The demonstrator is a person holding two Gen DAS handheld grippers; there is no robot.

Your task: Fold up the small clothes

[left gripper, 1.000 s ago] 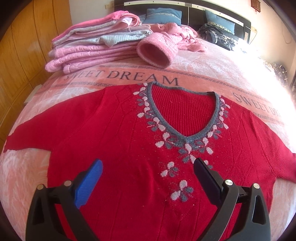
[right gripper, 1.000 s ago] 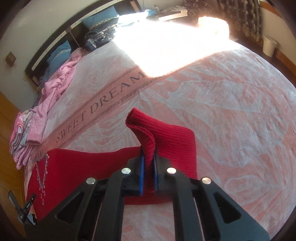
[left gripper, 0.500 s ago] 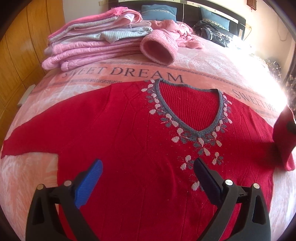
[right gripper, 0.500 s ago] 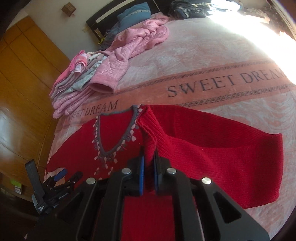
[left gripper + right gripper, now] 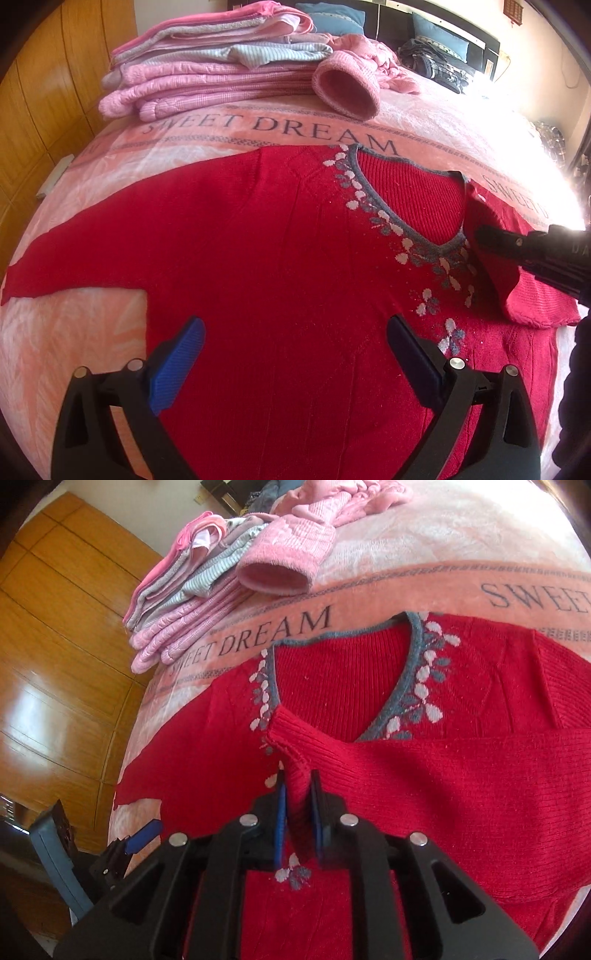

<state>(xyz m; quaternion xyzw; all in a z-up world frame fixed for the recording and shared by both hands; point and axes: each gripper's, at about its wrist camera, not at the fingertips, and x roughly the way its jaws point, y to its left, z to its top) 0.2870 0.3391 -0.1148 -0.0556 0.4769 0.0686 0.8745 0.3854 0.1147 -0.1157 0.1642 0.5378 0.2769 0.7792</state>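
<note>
A red sweater with a grey V-neck and white flower pattern lies flat, front up, on the bed. My left gripper hovers open over its lower chest, holding nothing. My right gripper is shut on the cuff of the right sleeve, which is drawn across the chest below the neckline. In the left wrist view the right gripper comes in from the right edge with the sleeve folded under it. The other sleeve lies stretched out to the left.
A stack of folded pink and grey clothes and a loose pink garment sit at the head side of the pink "SWEET DREAM" blanket. A wooden wardrobe stands left of the bed. Dark clothes lie near the headboard.
My right gripper has carried the right sleeve from far out on the bed over onto the sweater's chest. The left gripper stayed open and shifted slightly leftward over the sweater.
</note>
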